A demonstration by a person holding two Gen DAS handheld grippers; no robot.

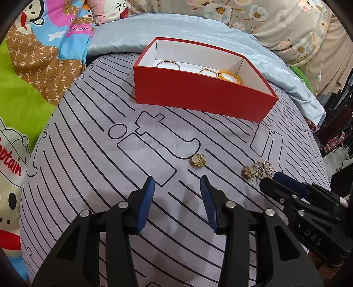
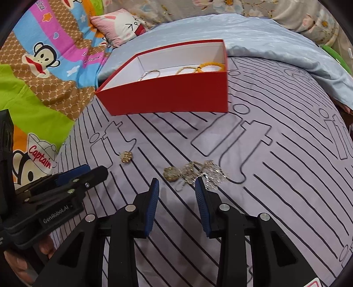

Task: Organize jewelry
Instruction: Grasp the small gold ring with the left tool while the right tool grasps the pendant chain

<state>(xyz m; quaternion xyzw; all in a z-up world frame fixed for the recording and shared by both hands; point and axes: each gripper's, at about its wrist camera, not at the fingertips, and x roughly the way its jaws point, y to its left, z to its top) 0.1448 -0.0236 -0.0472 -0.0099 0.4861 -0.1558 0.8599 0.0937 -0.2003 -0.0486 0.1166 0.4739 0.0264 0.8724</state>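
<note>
A red box (image 1: 198, 99) with a white inside stands on the grey striped bedsheet; it also shows in the right wrist view (image 2: 172, 97). In it lie thin gold bangles (image 1: 168, 64) and a yellow bead bracelet (image 1: 229, 76). A gold flower earring (image 1: 198, 161) lies alone on the sheet just ahead of my open, empty left gripper (image 1: 177, 183). A second gold earring (image 2: 171, 173) and a tangle of silver jewelry (image 2: 203, 172) lie right at the tips of my open right gripper (image 2: 176, 184), which is also in the left wrist view (image 1: 270, 177).
A cartoon monkey blanket (image 2: 44, 66) covers the bed to the left. A light blue quilt (image 1: 176, 28) and floral pillows (image 1: 275, 19) lie behind the box. The bed's edge drops off at the right (image 1: 331, 154).
</note>
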